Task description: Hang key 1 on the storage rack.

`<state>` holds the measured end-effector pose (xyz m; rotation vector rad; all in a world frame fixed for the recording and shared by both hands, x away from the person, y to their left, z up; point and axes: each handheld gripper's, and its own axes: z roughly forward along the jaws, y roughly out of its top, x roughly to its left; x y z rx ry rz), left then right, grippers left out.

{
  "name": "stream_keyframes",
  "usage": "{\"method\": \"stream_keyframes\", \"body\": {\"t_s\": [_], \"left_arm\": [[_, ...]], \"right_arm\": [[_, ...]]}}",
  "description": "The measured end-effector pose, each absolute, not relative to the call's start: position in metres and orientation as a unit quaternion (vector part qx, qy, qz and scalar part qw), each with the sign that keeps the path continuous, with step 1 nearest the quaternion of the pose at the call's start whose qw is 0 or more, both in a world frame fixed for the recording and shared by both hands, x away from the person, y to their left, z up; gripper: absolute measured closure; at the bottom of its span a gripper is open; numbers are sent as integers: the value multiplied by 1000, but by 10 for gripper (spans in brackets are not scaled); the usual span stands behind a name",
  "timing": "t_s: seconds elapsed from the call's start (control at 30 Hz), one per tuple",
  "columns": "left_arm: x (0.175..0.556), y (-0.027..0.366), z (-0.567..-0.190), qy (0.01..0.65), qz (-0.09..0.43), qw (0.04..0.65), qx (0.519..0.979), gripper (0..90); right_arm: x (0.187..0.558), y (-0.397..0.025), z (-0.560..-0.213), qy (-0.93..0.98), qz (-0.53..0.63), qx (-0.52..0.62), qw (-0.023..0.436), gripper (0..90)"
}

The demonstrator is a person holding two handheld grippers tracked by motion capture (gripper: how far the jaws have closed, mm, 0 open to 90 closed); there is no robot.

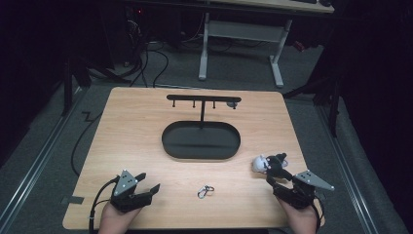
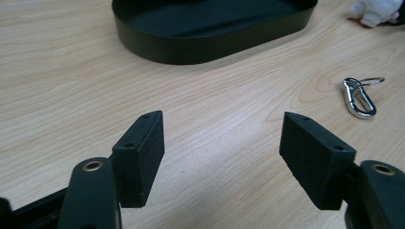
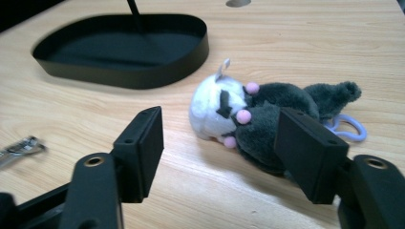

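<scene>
Dark floor and the legs of another desk framed the pale wooden table (image 1: 146, 126) at which we worked, a person's hands coming in from its near edge. We began at the right gripper (image 3: 219, 138), whose two black jaws stood wide apart and held nothing; in the right gripper view its right-hand pad (image 3: 305, 148) sat just in front of the dark body of a small plush toy (image 3: 253, 114), white-faced with pink dots, lying on its side on the wood with a pale loop (image 3: 351, 128) at its far end. From above we saw the same toy (image 1: 269, 164) near the table's right edge, just ahead of that gripper (image 1: 282, 187). The left gripper (image 2: 222, 143) likewise had its jaws spread wide over bare wood, gripping nothing, and it rested near the front left corner (image 1: 141, 187). Between the two hands lay a small silver carabiner clip (image 1: 205, 191), which the left gripper view showed off to one side (image 2: 359, 98). Farther out stood a black oval tray (image 1: 170, 146) from whose far side a thin post rose to a crossbar with hooks (image 1: 202, 98). We judged the step in hand to be the approach to the toy, not yet a grasp. The next move, as we read it, called for easing the right gripper forward until the soft body sat between the pads, then closing gently enough to leave the loop free for a hook.
</scene>
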<state>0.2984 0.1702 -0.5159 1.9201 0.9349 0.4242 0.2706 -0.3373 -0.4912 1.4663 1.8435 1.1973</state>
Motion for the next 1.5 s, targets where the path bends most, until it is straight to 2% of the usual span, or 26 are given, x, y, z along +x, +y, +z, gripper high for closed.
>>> {"method": "stream_keyframes", "body": {"t_s": [0.2, 0.33, 0.4, 0.43, 0.47, 0.5, 0.53, 0.6, 0.93, 1.5], "left_arm": [[299, 164, -519, 371, 176, 456, 789, 311], [300, 163, -521, 371, 171, 455, 791, 312], [300, 162, -522, 371, 168, 457, 791, 313], [300, 162, -522, 371, 168, 457, 791, 313], [300, 162, -522, 371, 166, 458, 791, 313], [300, 161, -522, 370, 166, 457, 792, 313], [300, 160, -522, 369, 164, 457, 793, 313], [299, 159, -523, 366, 163, 456, 795, 314], [296, 157, -523, 360, 161, 456, 797, 316], [278, 175, -524, 382, 174, 452, 787, 317]], "right_arm": [[272, -339, -496, 687, 420, 537, 253, 372], [272, -345, -499, 687, 408, 544, 257, 413], [270, -349, -498, 683, 402, 552, 259, 544], [270, -349, -498, 683, 402, 552, 259, 544], [269, -350, -498, 682, 402, 552, 260, 610], [269, -350, -497, 681, 404, 554, 257, 702], [269, -351, -497, 688, 401, 552, 248, 878], [269, -352, -497, 693, 395, 547, 254, 900], [276, -355, -503, 697, 365, 562, 255, 900], [314, -366, -510, 696, 336, 576, 268, 900]]}}
